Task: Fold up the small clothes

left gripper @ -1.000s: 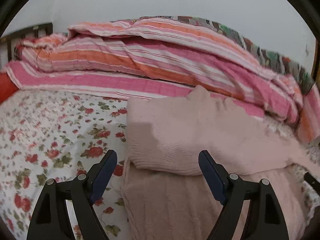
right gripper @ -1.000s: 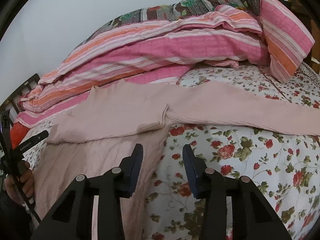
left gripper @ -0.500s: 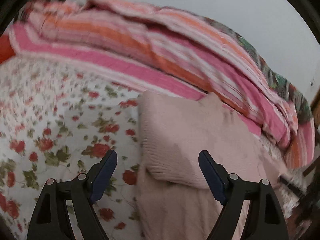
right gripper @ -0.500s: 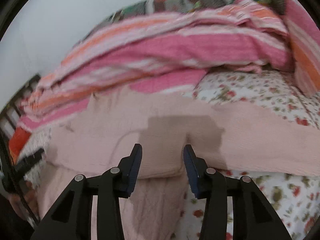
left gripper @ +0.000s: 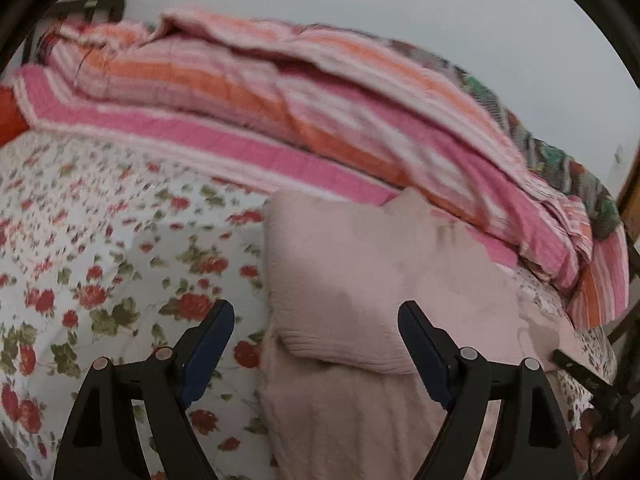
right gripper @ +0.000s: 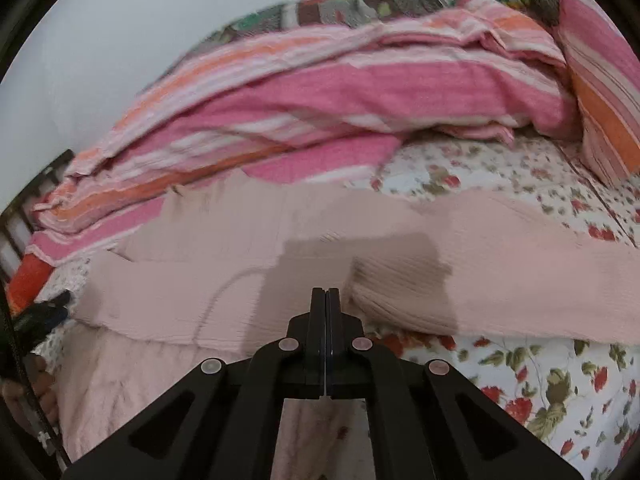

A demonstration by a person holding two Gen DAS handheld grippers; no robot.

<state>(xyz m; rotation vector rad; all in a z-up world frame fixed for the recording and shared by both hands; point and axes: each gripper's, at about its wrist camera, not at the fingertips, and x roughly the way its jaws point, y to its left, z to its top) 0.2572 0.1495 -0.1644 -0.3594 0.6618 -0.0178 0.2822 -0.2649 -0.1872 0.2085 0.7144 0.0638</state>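
Nearest to us, our right gripper (right gripper: 325, 294) has just been closing and its jaws now meet flat, with no cloth visibly caught between them; the tips sit over the pink knit garment (right gripper: 248, 280) at the near edge of its folded-over part. Our left gripper (left gripper: 316, 344) is spread wide and grips nothing, its fingers straddling the garment's folded left corner (left gripper: 340, 280).

The garment lies on the floral bedsheet (right gripper: 540, 380), part folded, one sleeve (right gripper: 560, 256) stretched out toward the right. Beyond it sits the heaped striped blanket (right gripper: 360, 92) against the wall.

We judge the main risk to be that the shut jaws missed the fabric, so a pull would leave the sleeve behind. If they did catch it, they may have taken more than one layer and could drag the fold already made out of line. The soft knit may also slump when lifted.

We see no containers here.
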